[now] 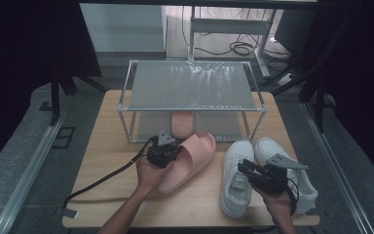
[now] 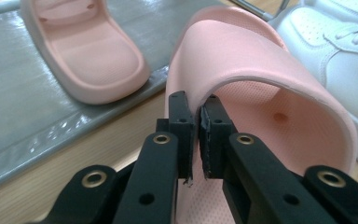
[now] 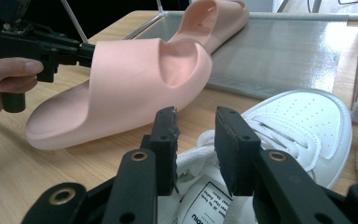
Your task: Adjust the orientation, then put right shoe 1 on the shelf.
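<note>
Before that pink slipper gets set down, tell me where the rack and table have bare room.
The rack's top shelf is bare. Its lower shelf has room right of the parked slipper. The table is bare left of the left gripper and along the front edge. It is crowded at the right, where the two white sneakers sit under the right gripper.

The pink slide sandal [image 2: 261, 70] looks like soft matt foam, smooth on the strap and finely dimpled on the footbed; its mate [image 2: 88, 51] on the rack's lower shelf has the same finish. The white sneaker [image 3: 303, 121] appears to be smooth leather-like material with perforated toe and woven laces. The shoe rack [image 1: 192, 85] has thin shiny metal tubes and glossy grey sheet shelves. The counter [image 1: 112, 146] is pale matt wood. The fingers [image 2: 214, 135] are matt black plastic.
</note>
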A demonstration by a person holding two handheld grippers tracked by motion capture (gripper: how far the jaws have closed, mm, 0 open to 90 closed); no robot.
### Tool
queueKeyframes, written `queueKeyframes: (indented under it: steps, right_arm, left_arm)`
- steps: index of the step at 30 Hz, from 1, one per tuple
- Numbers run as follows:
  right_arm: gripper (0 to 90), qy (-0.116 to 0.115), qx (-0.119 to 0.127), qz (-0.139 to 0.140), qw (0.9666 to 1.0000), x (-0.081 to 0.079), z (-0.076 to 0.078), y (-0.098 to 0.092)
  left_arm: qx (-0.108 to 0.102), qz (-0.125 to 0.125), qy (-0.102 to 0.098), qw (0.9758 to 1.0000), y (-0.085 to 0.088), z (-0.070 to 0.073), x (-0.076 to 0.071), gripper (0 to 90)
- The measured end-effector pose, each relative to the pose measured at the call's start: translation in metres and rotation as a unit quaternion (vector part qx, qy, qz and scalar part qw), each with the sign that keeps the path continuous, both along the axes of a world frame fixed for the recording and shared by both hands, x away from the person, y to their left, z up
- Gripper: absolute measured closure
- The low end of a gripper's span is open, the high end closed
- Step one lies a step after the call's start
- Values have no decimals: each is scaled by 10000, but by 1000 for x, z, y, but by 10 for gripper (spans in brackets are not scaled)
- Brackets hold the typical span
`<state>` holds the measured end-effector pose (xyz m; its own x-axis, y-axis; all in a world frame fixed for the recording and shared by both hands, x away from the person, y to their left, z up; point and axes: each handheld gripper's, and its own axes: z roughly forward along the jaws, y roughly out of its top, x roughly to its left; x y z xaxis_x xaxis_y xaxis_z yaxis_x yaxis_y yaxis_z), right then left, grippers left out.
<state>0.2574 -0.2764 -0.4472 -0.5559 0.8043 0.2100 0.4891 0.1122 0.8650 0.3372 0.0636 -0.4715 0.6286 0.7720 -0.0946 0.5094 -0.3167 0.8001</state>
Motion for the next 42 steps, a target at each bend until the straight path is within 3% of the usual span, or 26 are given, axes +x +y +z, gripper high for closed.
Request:
queueKeyframes:
  steps: [2, 14, 17, 23, 28, 37, 42]
  right_arm:
    - [691, 0, 2, -4, 10000, 0, 0, 0]
    - [691, 25, -8, -12, 10000, 1, -2, -1]
    - [691, 34, -14, -12, 10000, 2, -2, -1]
    - [691, 31, -17, -9, 10000, 1, -1, -2]
    - [691, 28, -1, -34, 10000, 1, -2, -3]
    - [691, 27, -21, -14, 10000, 2, -2, -1]
    - [691, 16, -9, -24, 10000, 1, -2, -2]
  left_arm:
    - [-114, 12, 65, 9999, -1, 0, 6, 855]
    - [-185, 70, 113, 9997, -2, 2, 15, 854]
    - [-68, 28, 45, 10000, -10, 5, 16, 853]
    - [-128, -57, 58, 9999, -24, 9, 22, 853]
    - [-253, -19, 117, 9996, -26, 9, 27, 854]
    - [-215, 48, 70, 9997, -32, 10, 34, 852]
    - [-331, 94, 95, 9994, -37, 9, 41, 853]
